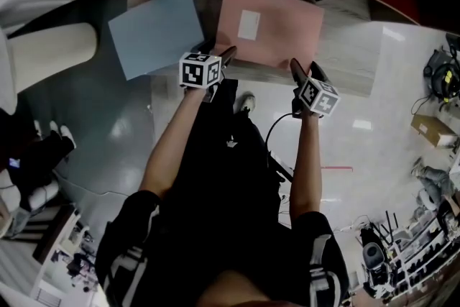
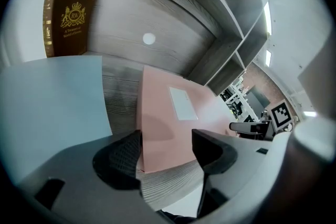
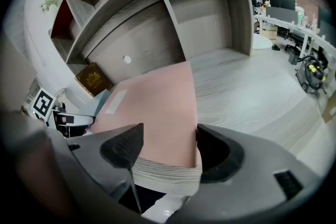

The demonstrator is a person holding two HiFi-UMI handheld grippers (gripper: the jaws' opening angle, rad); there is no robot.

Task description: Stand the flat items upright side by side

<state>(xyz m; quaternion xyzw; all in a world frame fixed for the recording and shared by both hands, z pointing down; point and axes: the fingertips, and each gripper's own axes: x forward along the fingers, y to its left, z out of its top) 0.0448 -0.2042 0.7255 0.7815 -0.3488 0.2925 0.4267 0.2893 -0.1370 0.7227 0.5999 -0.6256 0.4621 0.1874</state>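
A pink folder lies flat on a grey wooden shelf, with a white label on its top face. A blue folder lies flat just to its left, partly overhanging the shelf's near edge. Against the back wall at the far left, a brown book stands upright.

Both grippers sit at the near edge of the pink folder, pointing down and away from the person. The left gripper is at the folder's near left corner. In the left gripper view its jaws stand wide, with that corner between them and neither pad pressing on it. The right gripper is at the near right corner. Its jaws are also wide, and the folder's right edge runs just inside the right-hand jaw. Whether either gripper touches the folder cannot be told.
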